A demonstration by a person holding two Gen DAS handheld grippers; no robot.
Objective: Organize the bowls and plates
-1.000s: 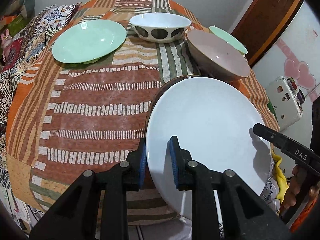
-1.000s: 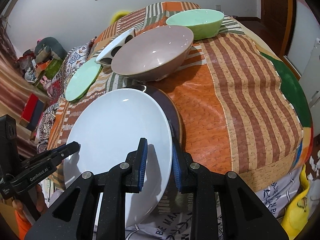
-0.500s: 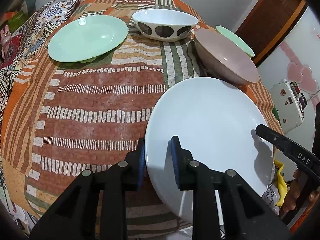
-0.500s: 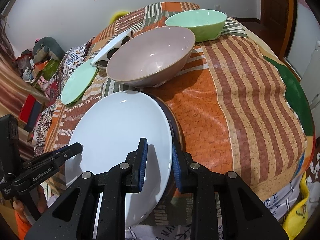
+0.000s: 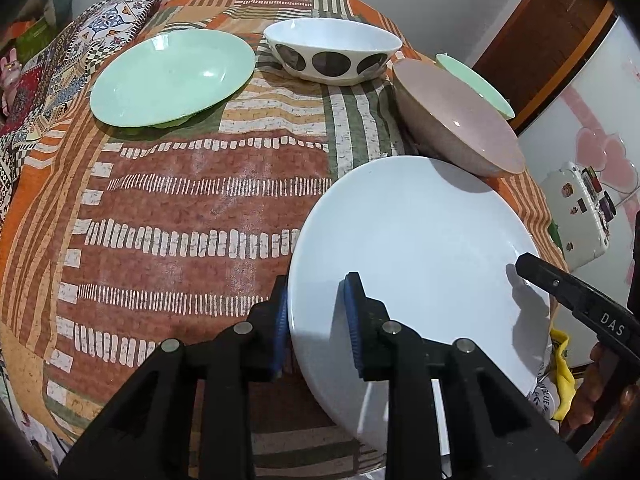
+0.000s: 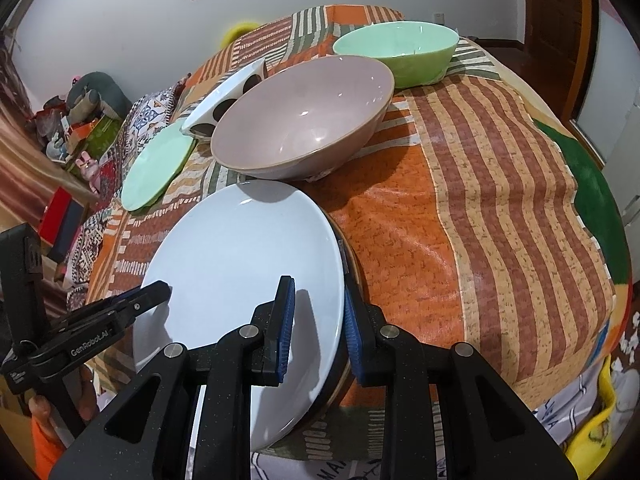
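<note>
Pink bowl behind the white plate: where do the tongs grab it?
Best bet: pinch the pink bowl by its front-right rim, coming down from above, one finger inside, one outside. It sits open side up with a thin rim; there it faces bare cloth, while the white plate, spotted bowl and green bowl crowd the other sides.

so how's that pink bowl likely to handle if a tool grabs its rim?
The pink bowl looks rigid and glazed, given the sharp highlights inside, so probably slick under pads and breakable if dropped. It is wide on a small foot, so pushing high on the wall could tip it. It also looks heavier than the green plate, so one rim grip may sag.
</note>
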